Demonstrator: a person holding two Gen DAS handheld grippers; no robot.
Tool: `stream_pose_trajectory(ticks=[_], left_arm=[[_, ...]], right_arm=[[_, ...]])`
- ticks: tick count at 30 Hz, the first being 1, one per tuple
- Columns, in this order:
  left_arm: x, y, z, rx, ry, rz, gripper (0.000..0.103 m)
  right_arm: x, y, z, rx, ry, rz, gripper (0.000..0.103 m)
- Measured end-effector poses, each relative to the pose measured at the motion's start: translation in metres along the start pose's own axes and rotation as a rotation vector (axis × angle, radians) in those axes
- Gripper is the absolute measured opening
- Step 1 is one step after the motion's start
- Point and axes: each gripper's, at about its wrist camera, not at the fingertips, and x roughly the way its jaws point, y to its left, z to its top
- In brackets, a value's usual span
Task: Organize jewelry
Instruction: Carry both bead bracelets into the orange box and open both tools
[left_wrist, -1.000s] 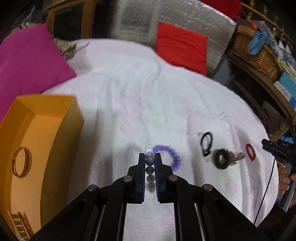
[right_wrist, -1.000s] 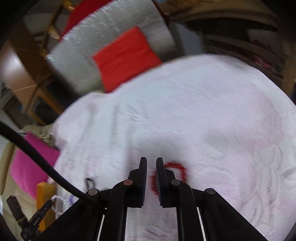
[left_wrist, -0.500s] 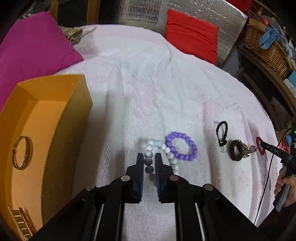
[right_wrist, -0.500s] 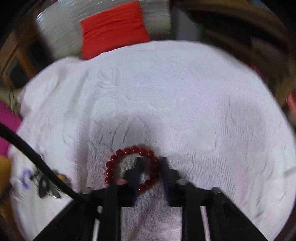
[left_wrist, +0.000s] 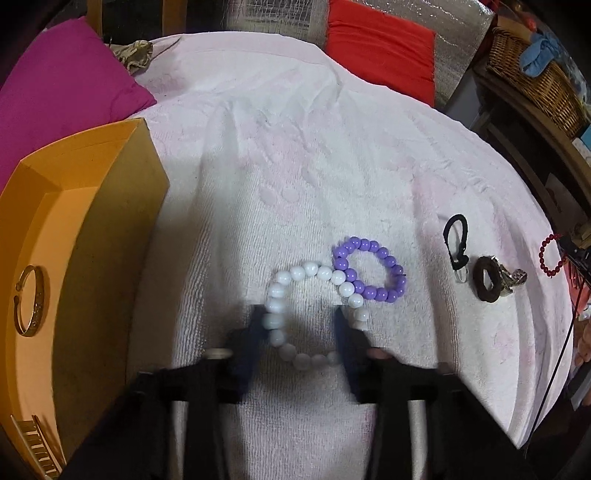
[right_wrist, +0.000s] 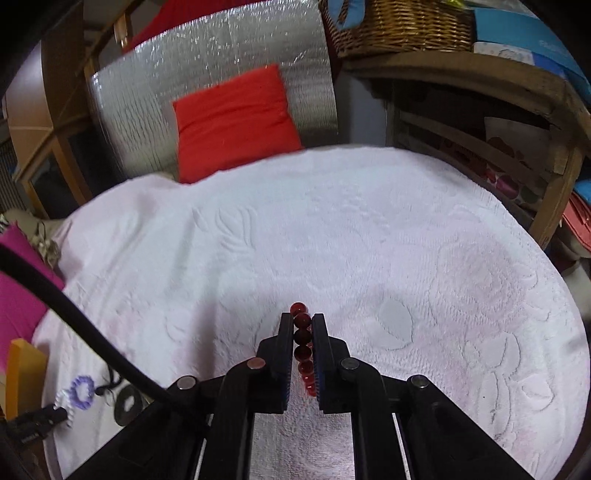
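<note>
Sorting beads | left tool (left_wrist: 299, 325) just opened, white beads (left_wrist: 295, 291) loose on towel (left_wrist: 295, 147) | right tool (right_wrist: 303, 332) pinches red beads (right_wrist: 302, 338) | box (left_wrist: 122, 221) holds bangle (left_wrist: 27, 301); purple beads (left_wrist: 369, 269) left

Box (left_wrist: 122, 206) left of bracelets (left_wrist: 369, 271) on towel (left_wrist: 295, 166).

The left hand-held gripper (left_wrist: 299, 332) shows blurred; far left of it, the gold band (left_wrist: 35, 450) is cut off by the frame's edge.
</note>
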Motion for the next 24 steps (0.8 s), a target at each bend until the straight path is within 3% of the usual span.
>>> stream_pose_trajectory(ticks=[2,13,24], left_arm=[[-0.001,0.002,0.0,-0.011,0.001,-0.041,0.011],[-0.026,-0.013,0.001,0.033,-0.112,-0.131,0.01],[-0.07,-0.002,0.001,-0.008,-0.232,-0.18,0.009]], right_arm=[[-0.006,0.001,0.002,0.017,-0.022,0.029,0.011],[-0.023,0.029,0.004,0.015,-0.072,0.15,0.011],[-0.039,0.086,-0.008,-0.066,-0.103,0.304,0.011]])
